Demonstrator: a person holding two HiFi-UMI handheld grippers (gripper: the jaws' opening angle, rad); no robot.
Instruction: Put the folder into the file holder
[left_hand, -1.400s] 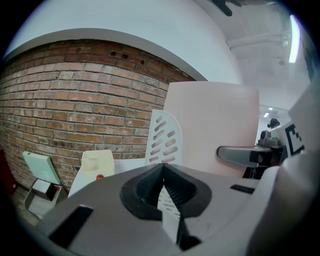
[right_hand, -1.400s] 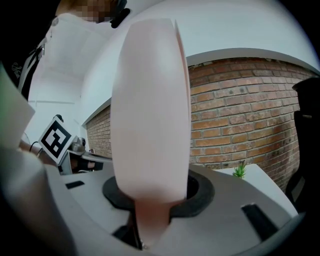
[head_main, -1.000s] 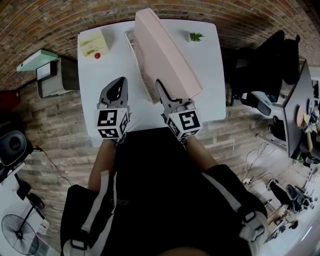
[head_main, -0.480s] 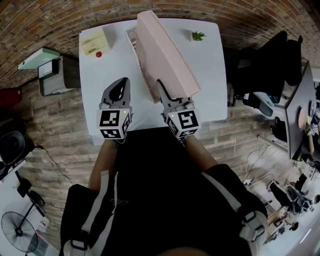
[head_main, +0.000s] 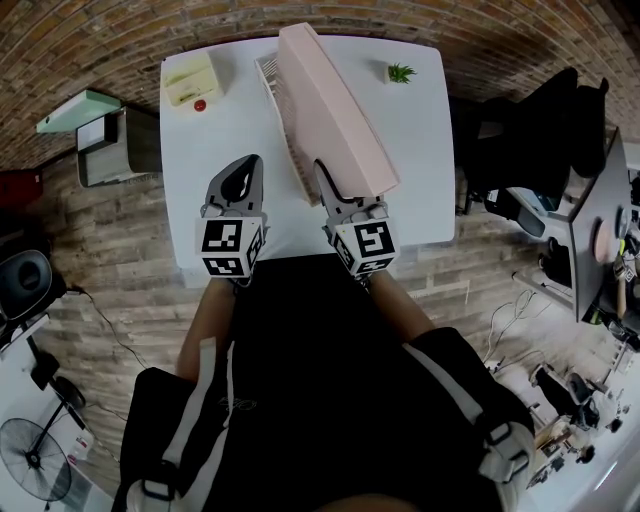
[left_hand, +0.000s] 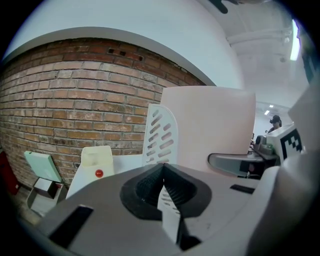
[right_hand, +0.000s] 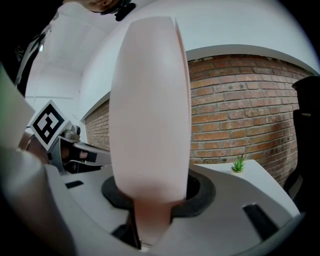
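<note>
folder: pink folder (head_main: 330, 110) is up on edge and tilted, over the white table (head_main: 220, 140). It is held by its near bottom end, and its far end rises past the holder.
file holder: white slatted file holder (head_main: 272, 85) sits just left of the folder, close alongside. I can't tell whether the folder's bottom edge is in a slot yet.
risk 1: the grip is on one end only, so the long folder can swing or sag in the jaws and miss the slot, landing on a divider or outside the wall.
risk 2: the holder looks light and nothing braces it, so a sideways push from the folder could shove or tip it.
risk 3: letting go before the edge is seated could let the folder topple onto the table.
right gripper: right gripper (head_main: 328, 180) is pinching the folder's end; its own view shows the pads pressed on both faces and the jaws part-way apart around it.
left gripper: left gripper (head_main: 243, 170) has its jaws pressed together with nothing between them. It hangs over the near table, apart from the holder.
</note>
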